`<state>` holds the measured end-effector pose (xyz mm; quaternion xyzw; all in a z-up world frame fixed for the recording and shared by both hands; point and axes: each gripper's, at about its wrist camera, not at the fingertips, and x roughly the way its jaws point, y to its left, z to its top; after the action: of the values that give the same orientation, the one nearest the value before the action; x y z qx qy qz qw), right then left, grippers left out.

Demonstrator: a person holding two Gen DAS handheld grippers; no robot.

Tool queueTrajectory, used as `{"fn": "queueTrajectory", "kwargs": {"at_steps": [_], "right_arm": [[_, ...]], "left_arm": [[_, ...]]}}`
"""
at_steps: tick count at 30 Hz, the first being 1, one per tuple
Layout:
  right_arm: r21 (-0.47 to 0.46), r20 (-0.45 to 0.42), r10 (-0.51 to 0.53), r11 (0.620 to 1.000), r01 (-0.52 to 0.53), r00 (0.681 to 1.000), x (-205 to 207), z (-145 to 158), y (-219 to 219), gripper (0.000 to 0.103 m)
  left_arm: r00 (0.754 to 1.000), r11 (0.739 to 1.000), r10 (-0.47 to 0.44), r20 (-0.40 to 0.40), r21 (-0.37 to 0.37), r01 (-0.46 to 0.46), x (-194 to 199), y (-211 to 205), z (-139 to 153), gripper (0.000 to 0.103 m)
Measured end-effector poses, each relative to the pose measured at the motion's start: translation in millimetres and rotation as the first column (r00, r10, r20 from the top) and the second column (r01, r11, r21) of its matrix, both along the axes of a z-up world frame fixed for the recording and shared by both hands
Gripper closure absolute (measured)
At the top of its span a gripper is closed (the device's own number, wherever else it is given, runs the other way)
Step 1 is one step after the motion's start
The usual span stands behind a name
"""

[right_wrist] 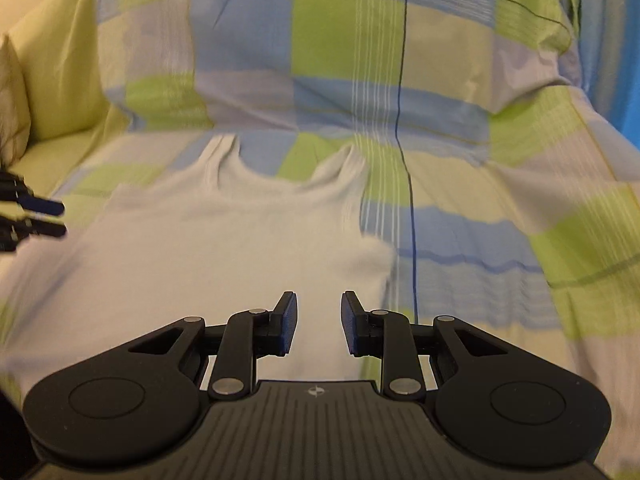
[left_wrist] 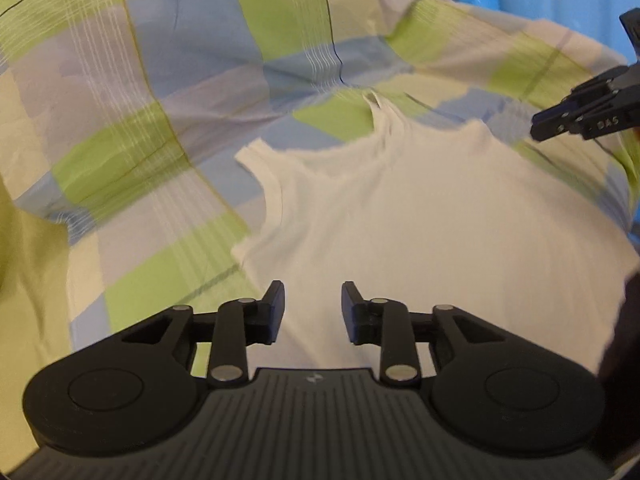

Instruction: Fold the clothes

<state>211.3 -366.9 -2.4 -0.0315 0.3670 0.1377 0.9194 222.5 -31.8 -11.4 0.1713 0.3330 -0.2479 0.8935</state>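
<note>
item, white tank top (left_wrist: 420, 220): your left gripper (left_wrist: 313, 312) body covered its hem in the left wrist view; motion blur softened the cloth.
item, right gripper (left_wrist: 538, 130): the frame's right edge cut it off there, gap between fingers unreadable.
item, checked sheet (right_wrist: 348, 60): it ran past every edge.
item, dark shape (left_wrist: 624, 340) at the right margin: you couldn't identify it.
</note>
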Motion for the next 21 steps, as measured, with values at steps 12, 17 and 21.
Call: {"fn": "queueTrajectory", "kwargs": {"at_steps": [12, 17, 21], "right_arm": [[0.129, -0.054, -0.084, 0.987, 0.09, 0.995, 163, -37, 2, 0.056], [0.359, -0.141, -0.083, 0.924, 0.129, 0.986, 197, -62, -30, 0.056], [0.441, -0.167, -0.08, 0.886, 0.147, 0.983, 209, -74, -33, 0.064]], "left_arm": [[0.997, 0.973, 0.055, 0.054, -0.227, -0.041, 44, -57, -48, 0.07], [0.996, 0.963, 0.076, 0.054, -0.264, -0.059, 46, -47, -54, 0.069], [0.995, 0.959, 0.086, 0.055, -0.274, -0.068, 43, -43, -58, 0.066]]}}
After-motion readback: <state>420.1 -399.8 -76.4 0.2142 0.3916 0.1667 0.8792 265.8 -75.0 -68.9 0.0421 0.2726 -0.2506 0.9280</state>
